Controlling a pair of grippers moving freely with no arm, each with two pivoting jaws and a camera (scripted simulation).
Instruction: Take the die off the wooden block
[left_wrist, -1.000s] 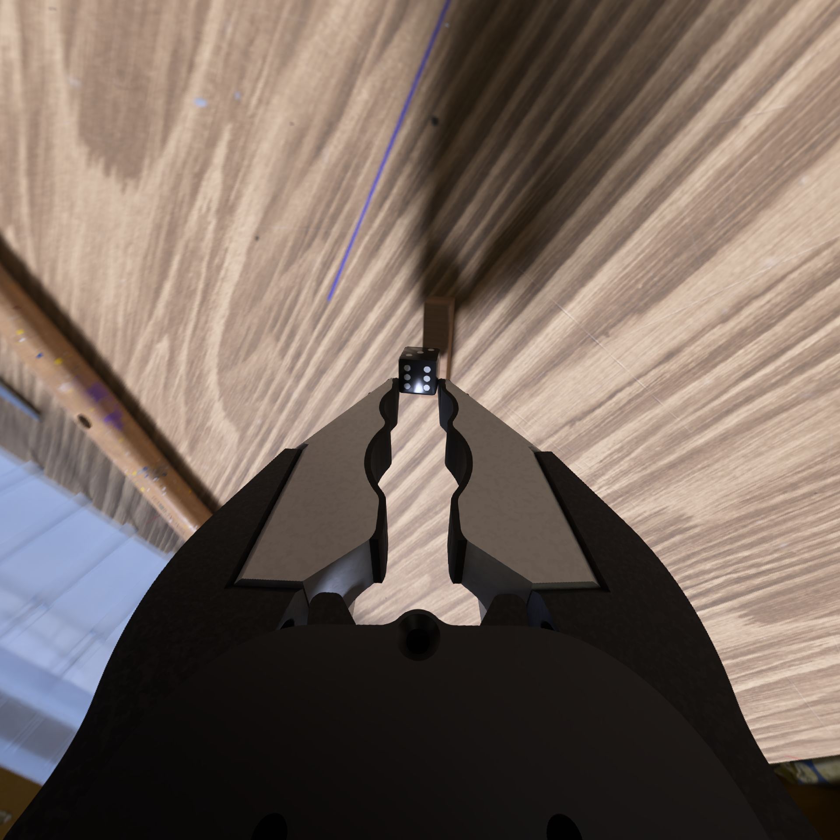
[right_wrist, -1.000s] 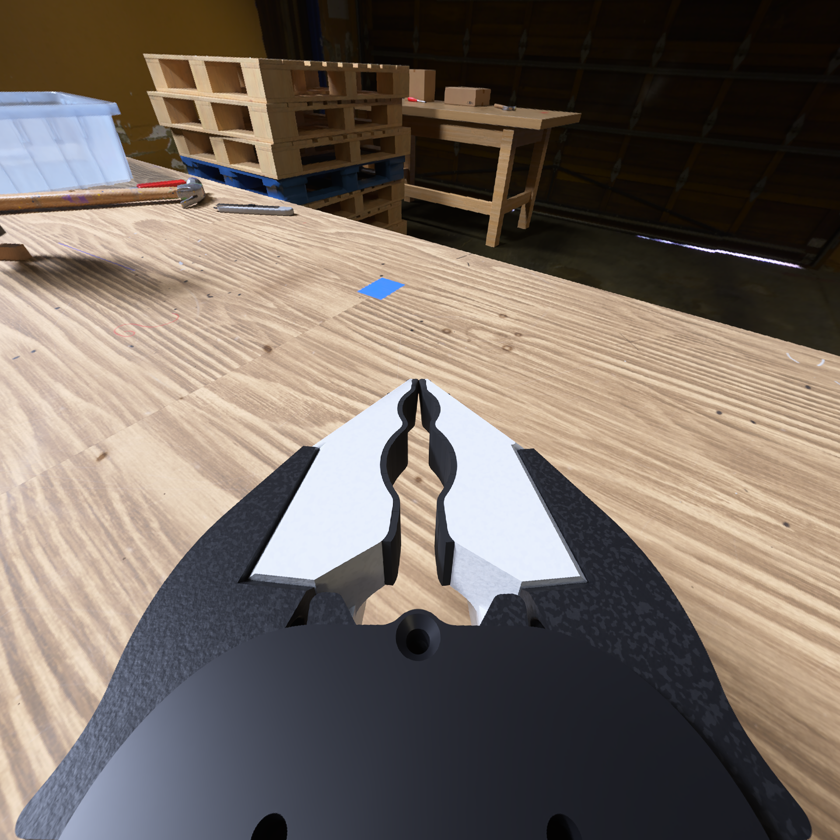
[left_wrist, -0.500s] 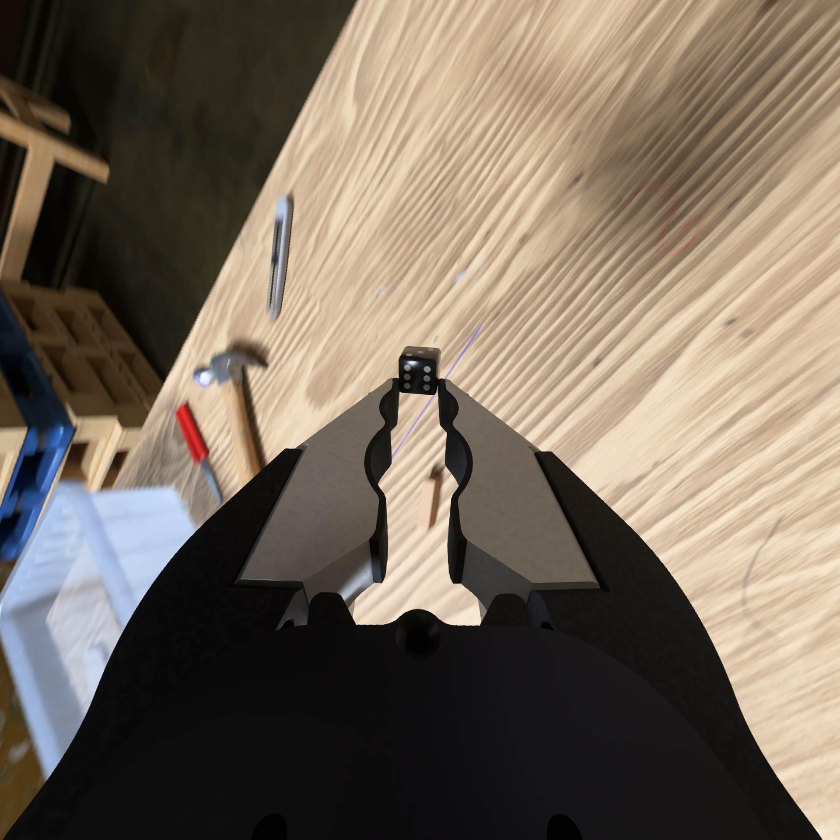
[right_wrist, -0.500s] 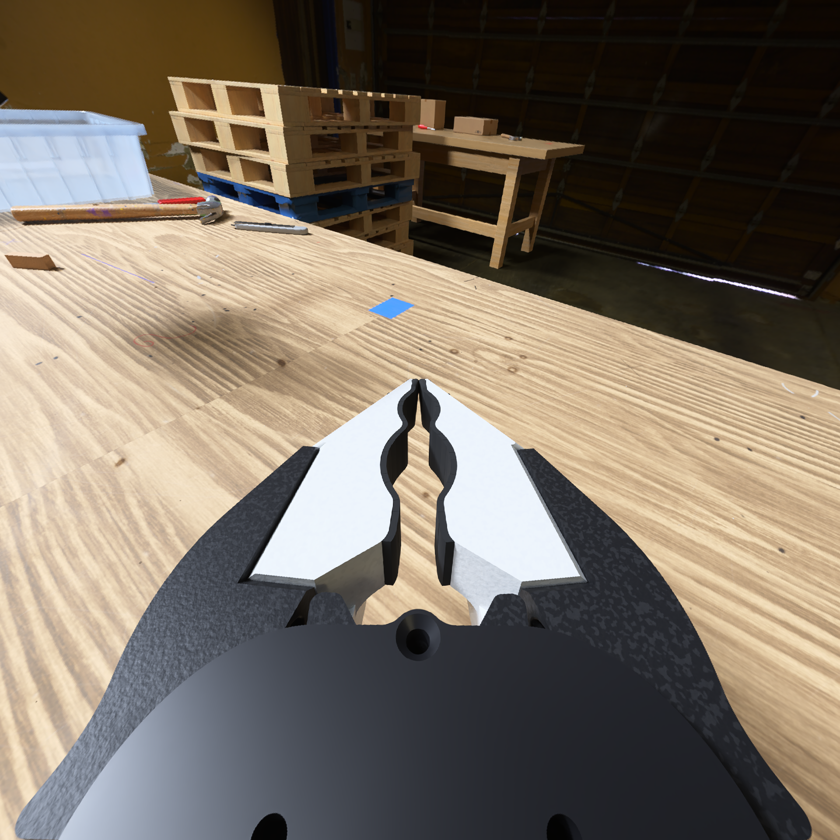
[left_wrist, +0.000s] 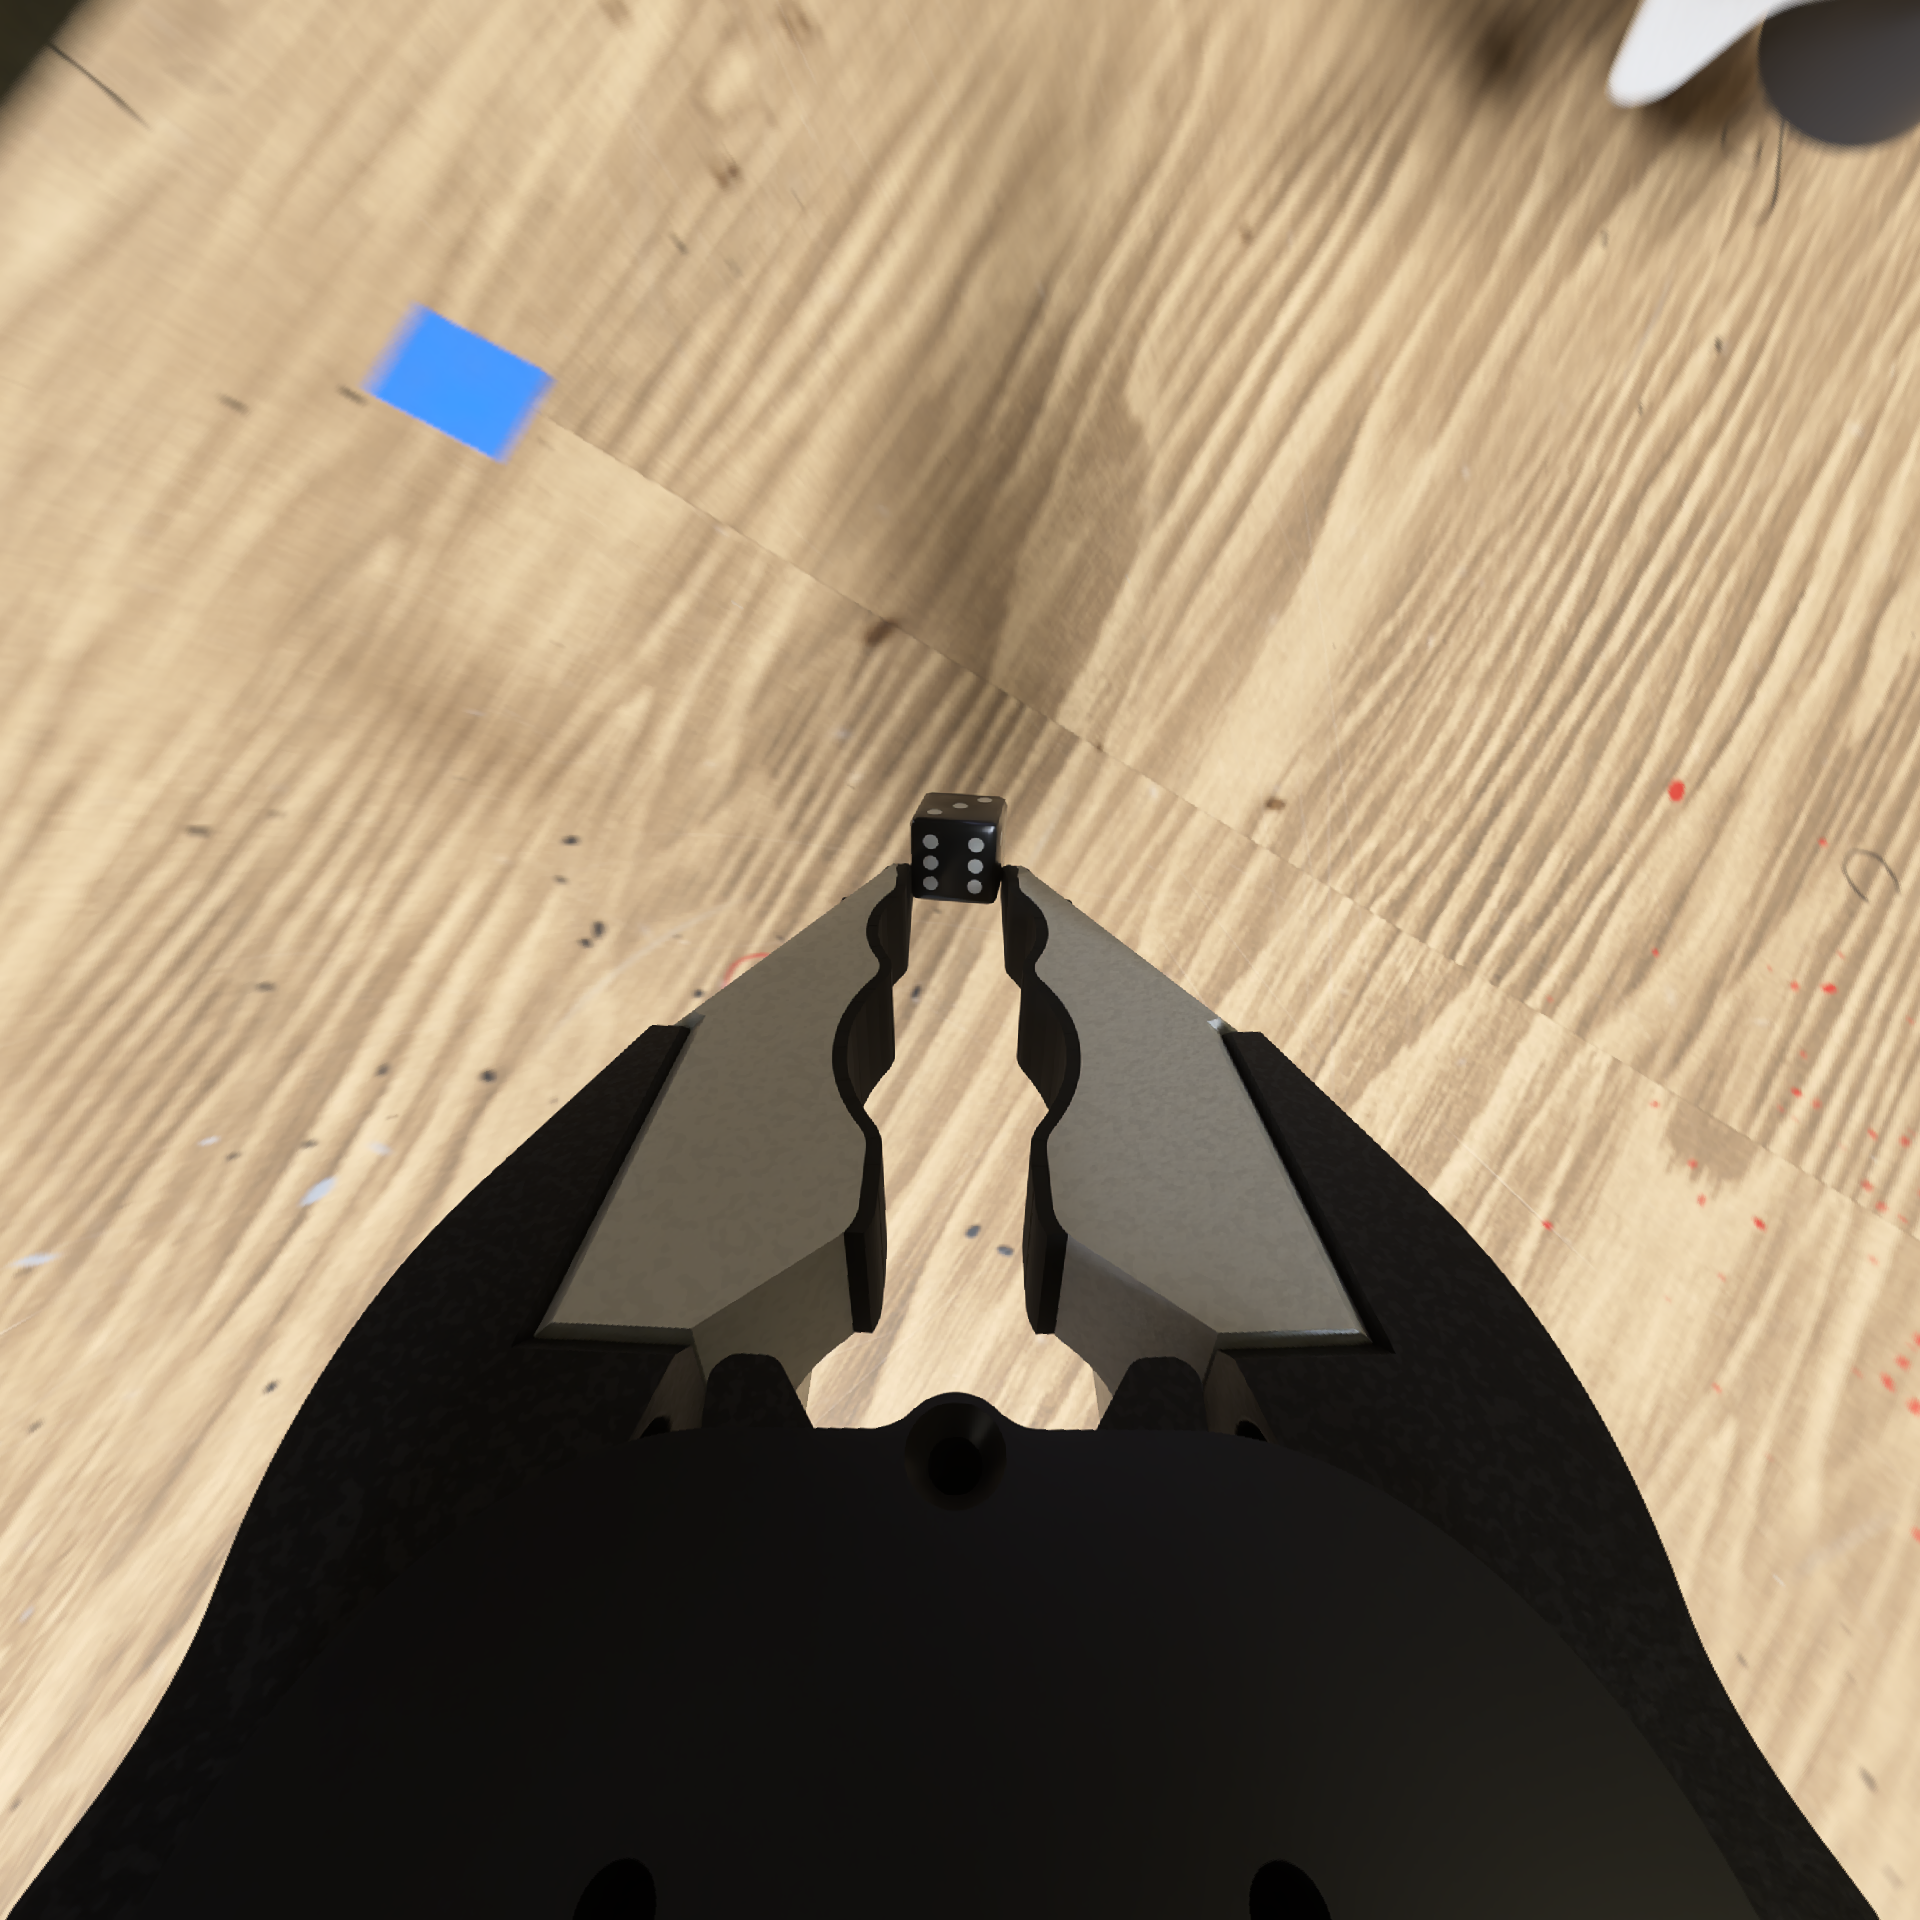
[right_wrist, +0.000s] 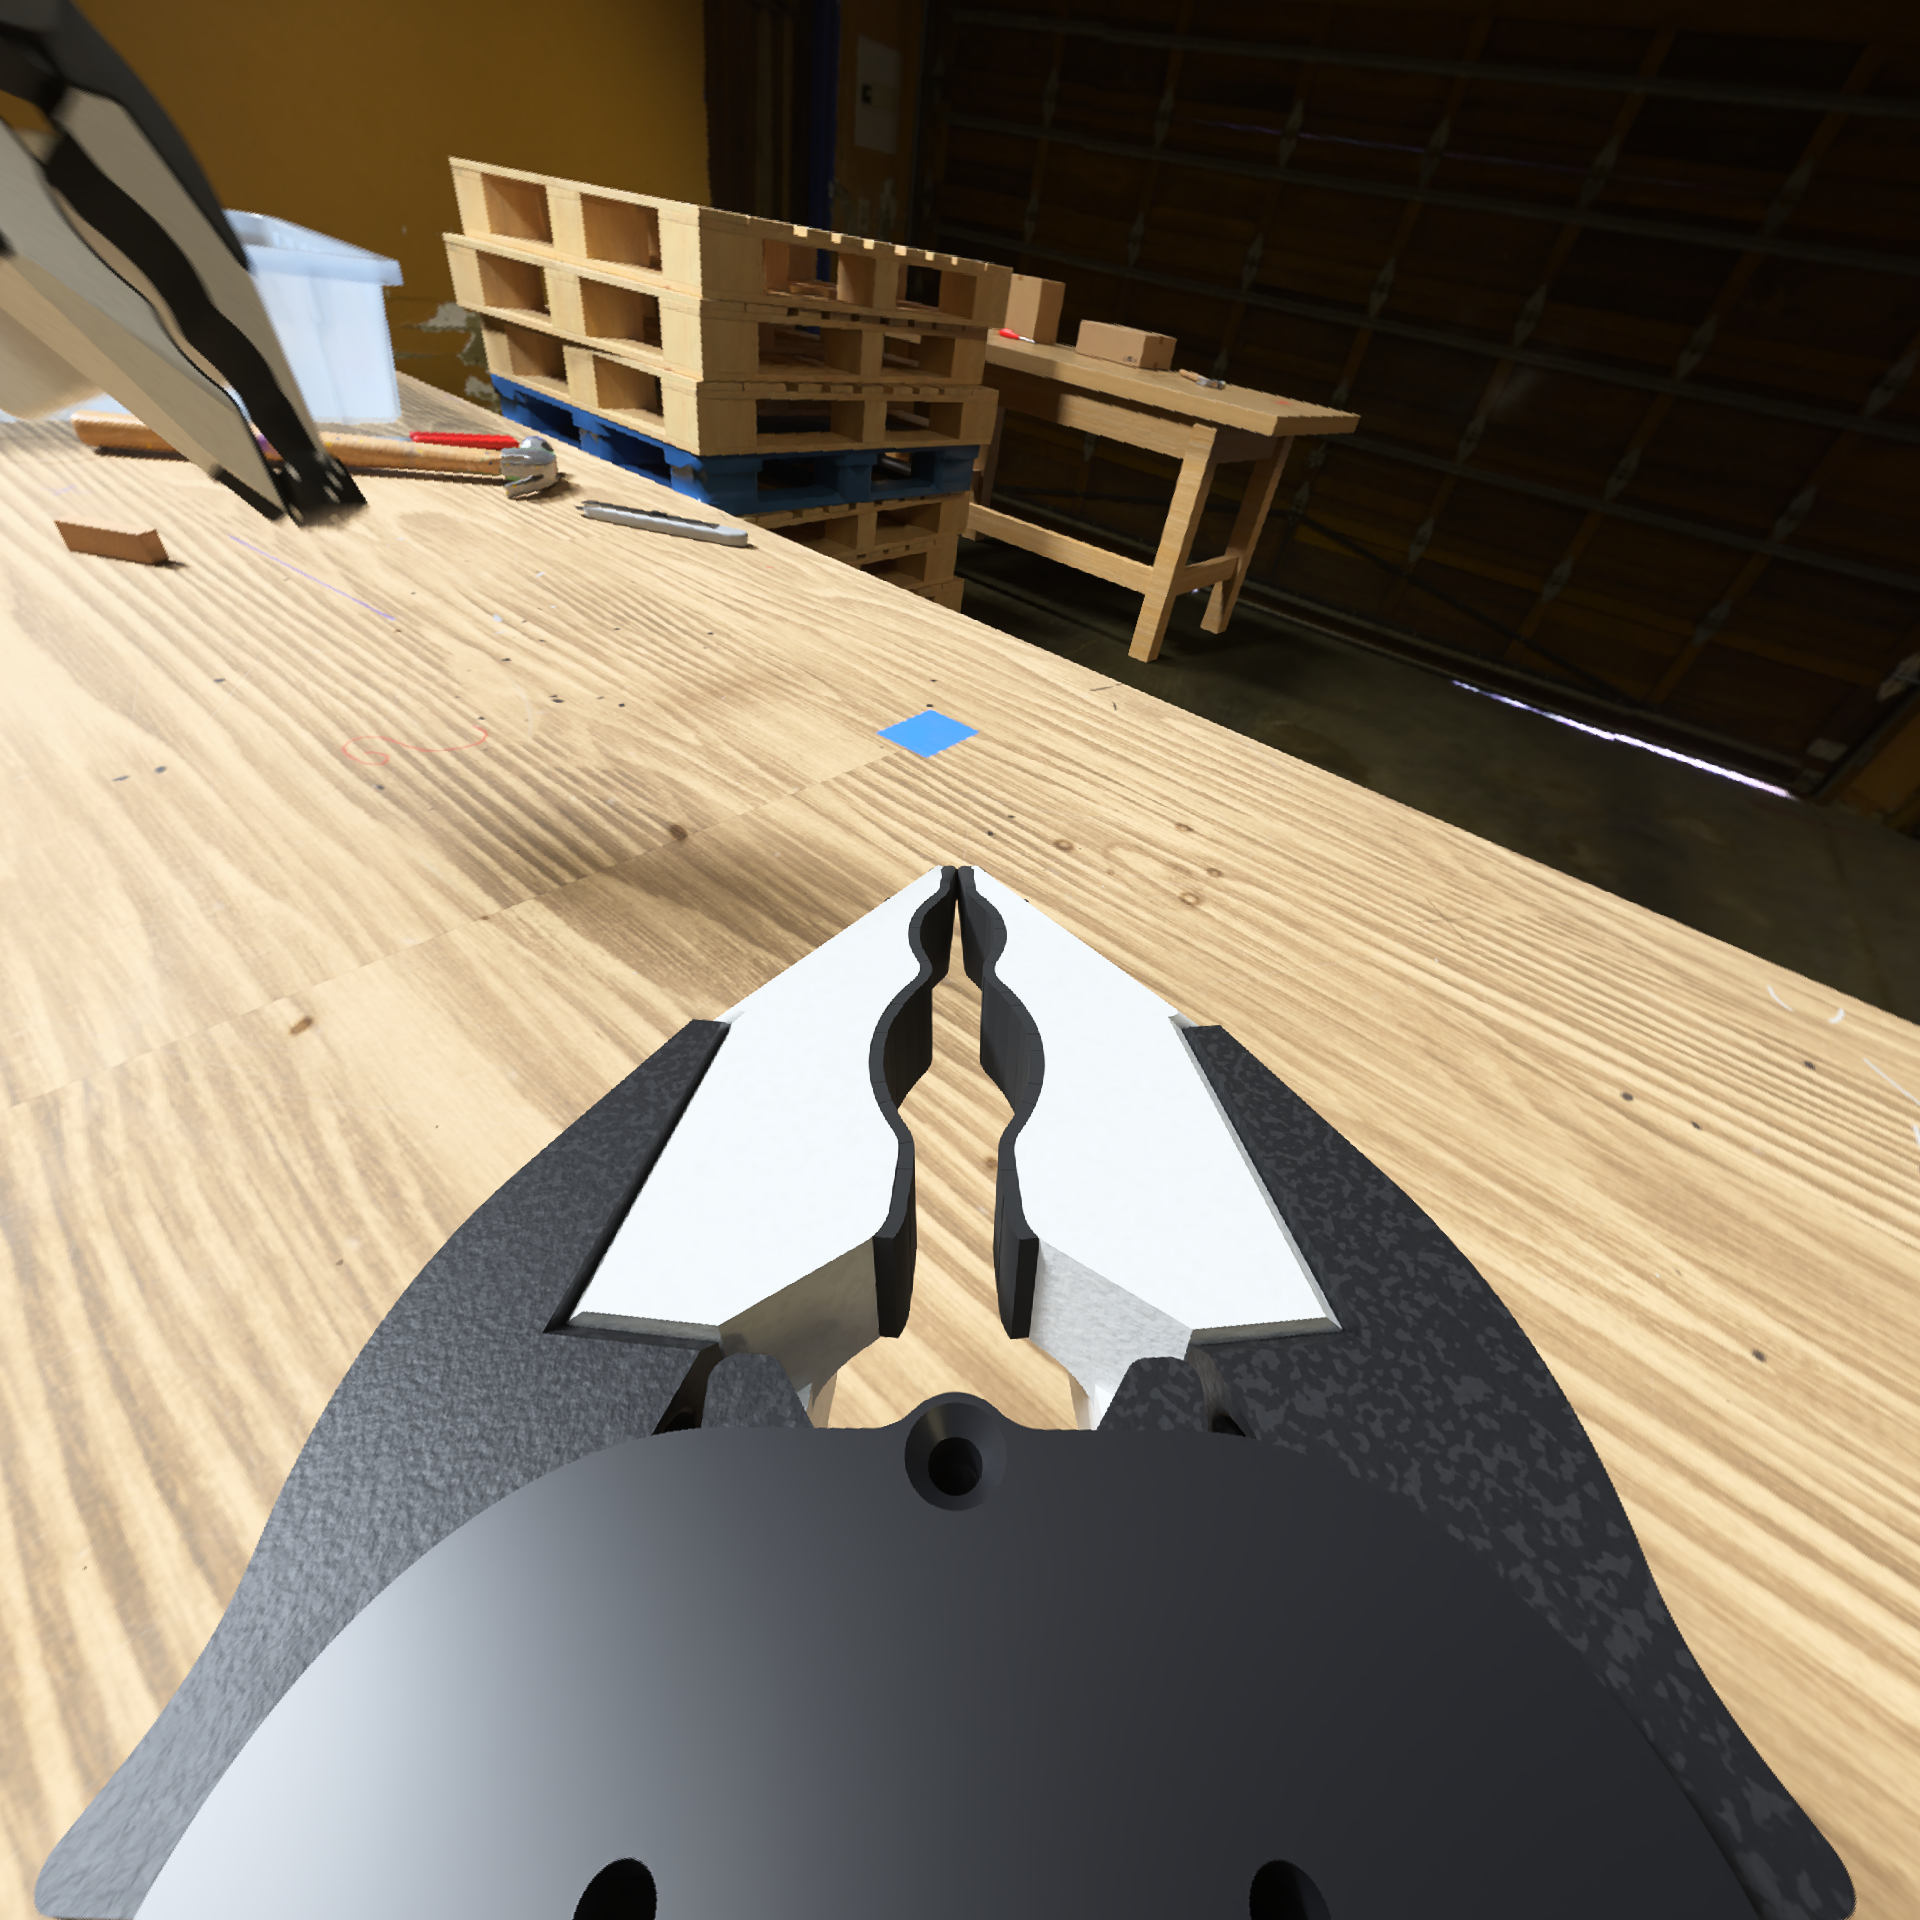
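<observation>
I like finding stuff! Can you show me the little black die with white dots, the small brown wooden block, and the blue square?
black die with white dots (left_wrist: 954, 864), left wrist view, six-dot face.
small brown wooden block (right_wrist: 112, 541), right wrist view, top face.
blue square (right_wrist: 927, 732), right wrist view, its middle.

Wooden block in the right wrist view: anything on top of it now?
Nothing. The wooden block lies bare on the workbench. The die is pinched in the left gripper, in the air above bare plywood. The block's underside is hidden.

Left gripper (left_wrist: 956, 885): fingers narrowly parted, tips clamped on die (left_wrist: 957, 860), centre frame, tilted down | Right gripper (right_wrist: 956, 875): fingertips pressed together, empty, centre frame, low, angled forward
</observation>
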